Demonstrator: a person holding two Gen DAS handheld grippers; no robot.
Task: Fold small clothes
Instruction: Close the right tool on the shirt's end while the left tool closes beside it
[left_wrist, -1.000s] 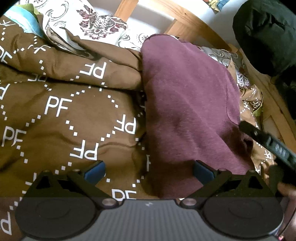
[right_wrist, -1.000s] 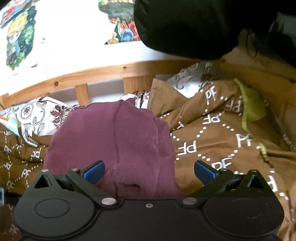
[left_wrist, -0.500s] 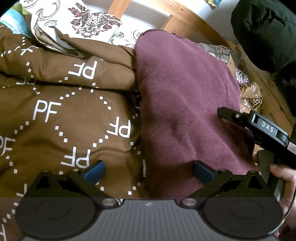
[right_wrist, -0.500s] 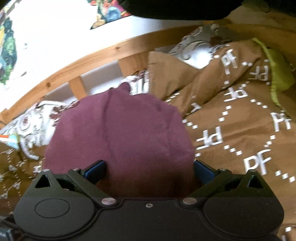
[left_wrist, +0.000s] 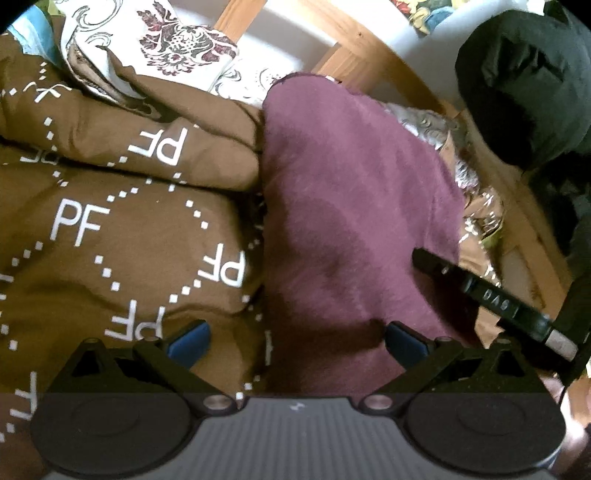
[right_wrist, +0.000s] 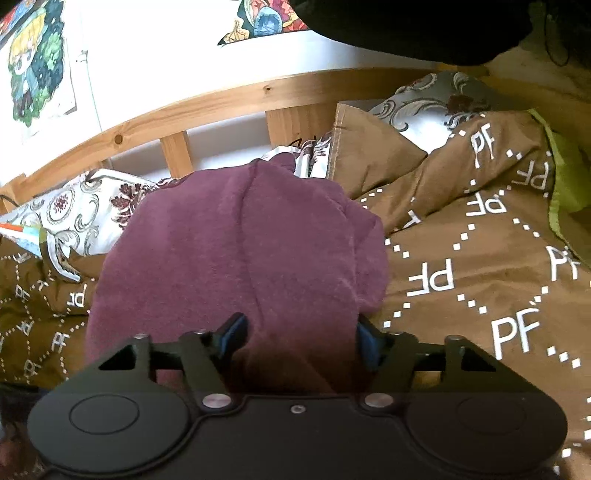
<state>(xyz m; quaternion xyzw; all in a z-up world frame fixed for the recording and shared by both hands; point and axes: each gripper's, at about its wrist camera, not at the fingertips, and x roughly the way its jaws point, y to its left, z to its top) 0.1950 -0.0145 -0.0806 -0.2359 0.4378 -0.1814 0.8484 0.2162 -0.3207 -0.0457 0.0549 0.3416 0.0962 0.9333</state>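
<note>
A maroon garment (left_wrist: 354, 221) lies spread on a brown duvet (left_wrist: 110, 229) printed with white "PF" letters. The left gripper (left_wrist: 295, 339) hovers with jaws wide apart over the garment's near edge. The right gripper (left_wrist: 491, 295) reaches in from the right, over the cloth.

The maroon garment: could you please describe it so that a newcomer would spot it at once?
Start at the wooden bed rail, then come down onto the brown duvet printed with white PF letters. The maroon garment lies on it, below the floral pillow. It alone is plain, fuzzy and unpatterned.
</note>
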